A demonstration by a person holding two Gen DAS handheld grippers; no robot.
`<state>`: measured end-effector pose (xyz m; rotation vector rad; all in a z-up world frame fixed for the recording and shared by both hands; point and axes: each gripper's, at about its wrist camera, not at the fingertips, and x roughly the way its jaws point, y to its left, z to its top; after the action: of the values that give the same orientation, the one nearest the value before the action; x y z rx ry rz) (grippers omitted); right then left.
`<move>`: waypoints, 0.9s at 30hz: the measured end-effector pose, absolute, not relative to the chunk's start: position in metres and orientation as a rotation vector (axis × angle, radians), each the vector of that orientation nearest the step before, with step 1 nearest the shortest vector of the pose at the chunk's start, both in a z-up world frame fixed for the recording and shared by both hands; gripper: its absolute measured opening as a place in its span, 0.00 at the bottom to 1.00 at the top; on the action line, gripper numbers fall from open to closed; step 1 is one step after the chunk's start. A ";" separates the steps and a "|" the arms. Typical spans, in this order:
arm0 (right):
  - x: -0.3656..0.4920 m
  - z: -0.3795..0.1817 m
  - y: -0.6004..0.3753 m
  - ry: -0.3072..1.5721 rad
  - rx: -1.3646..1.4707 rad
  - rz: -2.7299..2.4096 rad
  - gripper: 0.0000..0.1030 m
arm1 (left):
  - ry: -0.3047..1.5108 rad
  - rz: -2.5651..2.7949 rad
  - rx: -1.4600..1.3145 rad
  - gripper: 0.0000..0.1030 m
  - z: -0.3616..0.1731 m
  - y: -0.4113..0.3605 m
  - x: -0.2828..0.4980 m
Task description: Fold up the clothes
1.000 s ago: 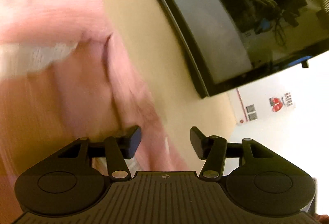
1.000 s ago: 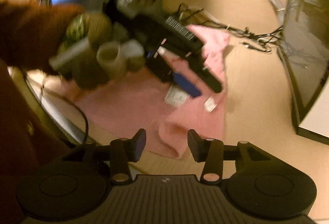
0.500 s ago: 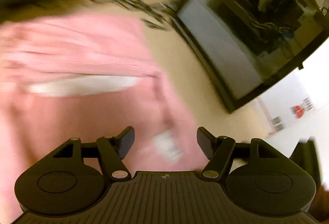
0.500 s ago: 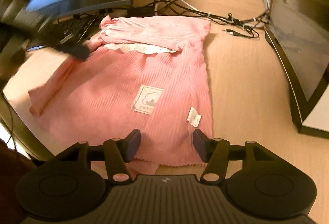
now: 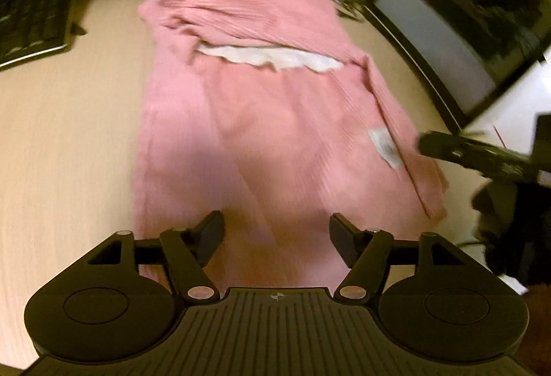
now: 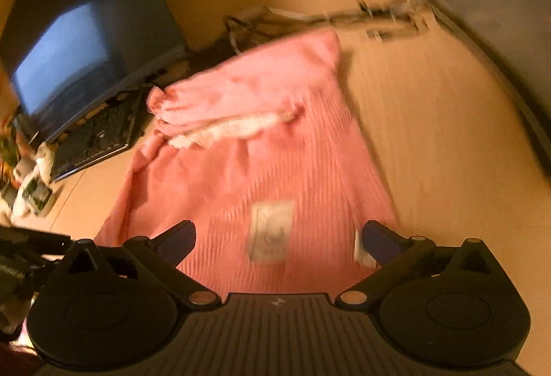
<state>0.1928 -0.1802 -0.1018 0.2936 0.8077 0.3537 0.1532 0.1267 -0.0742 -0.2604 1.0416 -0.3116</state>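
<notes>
Wooden desk (image 5: pixel 69 141) with monitors and a keyboard (image 5: pixel 31 21) crowding the upper edges, and the pink ribbed top (image 5: pixel 261 121) lying flat in the middle of the frame. Its long axis runs straight away from both cameras, hem at the bottom, white lace collar (image 5: pixel 268 57) toward the top. Left gripper (image 5: pixel 275 234) has its fingers apart, nothing between them, hovering over the hem. Right gripper (image 6: pixel 279 236) is opening wide, empty too, over the label end. Both look about equally close to the hem, I'd say.
</notes>
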 end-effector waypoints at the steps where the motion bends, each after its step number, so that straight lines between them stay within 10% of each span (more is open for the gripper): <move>1: 0.193 -0.104 -0.180 0.811 0.300 0.347 1.00 | 1.047 -0.328 -0.281 0.72 -0.073 0.129 0.153; 13: 0.225 -0.072 -0.160 0.860 0.139 0.296 1.00 | 0.791 -0.148 -0.296 0.76 -0.022 0.163 0.257; 27: 0.378 -0.075 -0.142 0.714 -0.058 0.184 1.00 | 0.936 -0.109 -0.154 0.74 -0.069 0.179 0.348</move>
<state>0.3785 -0.1420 -0.0746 -0.0576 0.7140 0.1838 0.3479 0.1787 -0.0694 -0.1539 0.9355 -0.1091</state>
